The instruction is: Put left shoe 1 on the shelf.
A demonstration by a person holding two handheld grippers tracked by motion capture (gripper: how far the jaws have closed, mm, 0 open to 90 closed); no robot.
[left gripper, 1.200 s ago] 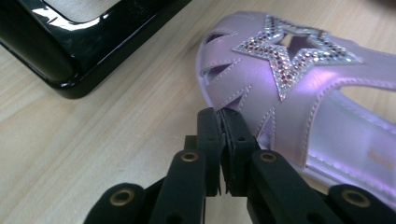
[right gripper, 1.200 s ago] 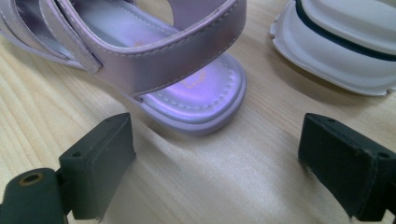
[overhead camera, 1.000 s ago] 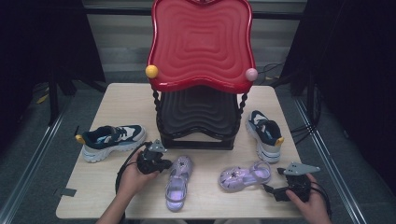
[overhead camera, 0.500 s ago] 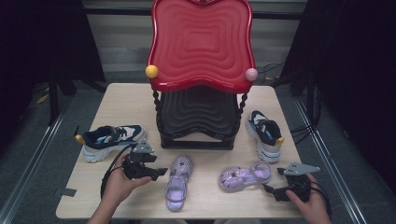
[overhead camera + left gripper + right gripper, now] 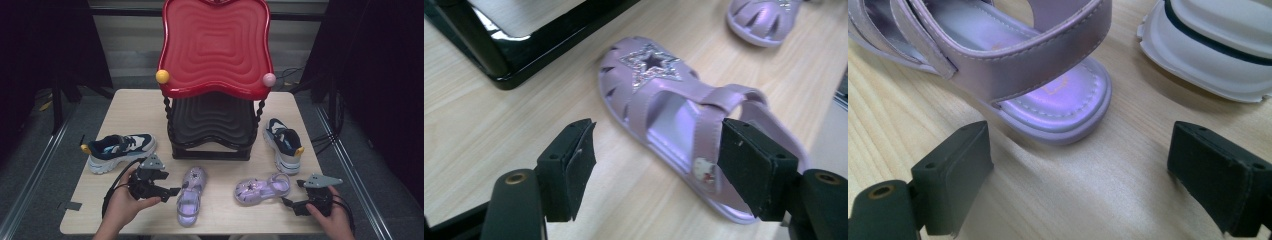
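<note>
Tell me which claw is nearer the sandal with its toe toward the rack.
Left. The left claw sits open just beside that sandal; the right claw is behind the other sandal.

free: bare table [image 5: 135, 112] left of rack | blocked: black rack [image 5: 212, 127] centre, sneakers flanking

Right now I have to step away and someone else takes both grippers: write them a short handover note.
Left gripper: jaws have just been opening, nothing clamped, beside the left purple sandal.
Right gripper: open, holding nothing, at the heel of the right purple sandal.
Both sandals and both sneakers lie on the table.
Red-and-black shoe rack: no shoe visible on it.
Left: probably racking the shoes.
</note>
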